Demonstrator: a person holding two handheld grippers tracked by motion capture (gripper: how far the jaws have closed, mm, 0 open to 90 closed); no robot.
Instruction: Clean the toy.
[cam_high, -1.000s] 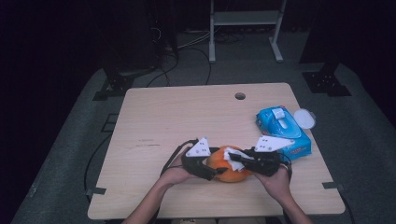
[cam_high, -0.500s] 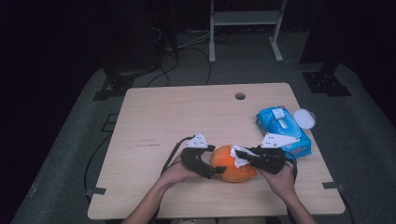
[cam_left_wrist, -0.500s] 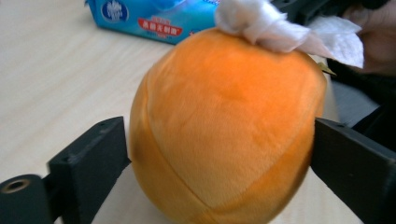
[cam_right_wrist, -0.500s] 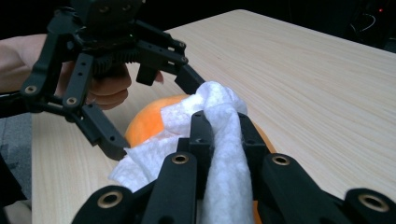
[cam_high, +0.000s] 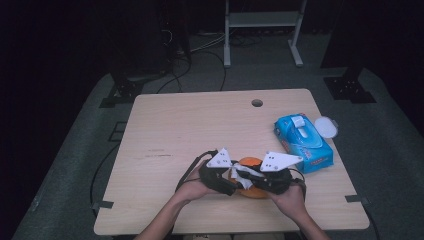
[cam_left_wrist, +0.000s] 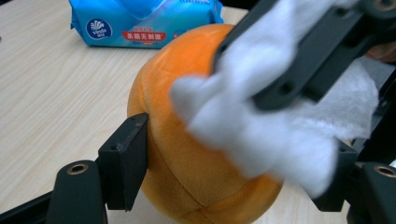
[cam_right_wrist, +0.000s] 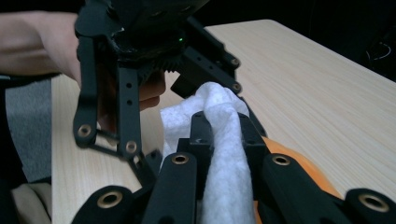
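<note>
Right hand-held gripper (cam_right_wrist: 219, 140): its jaws are pinching a folded white wipe (cam_right_wrist: 224, 154) nearly shut, and it is pressing the wipe onto the top of the orange ball (cam_left_wrist: 187, 140).
Left hand-held gripper (cam_left_wrist: 238, 168): it is bracing the ball, with one pad (cam_left_wrist: 126, 163) touching the ball's side and the far pad half hidden behind the wipe; its jaws have just been closing, with the ball between them.
Ball: it is sitting on the tabletop (cam_high: 190, 130) near the front edge, right of the middle.
Doing it well: probably keeping the left jaws snug so the soft ball is not rolling, and dragging the wipe in short strokes, with the fold kept clear of the left pads.
Pack of wipes (cam_high: 302, 142): it is lying near the right edge, lid (cam_high: 325, 126) flipped open, just beside the right hand (cam_high: 290, 200).
Change: half a second ago the left jaws were standing wide, off the ball; now they are back on it. Both hands are sitting closer together.
</note>
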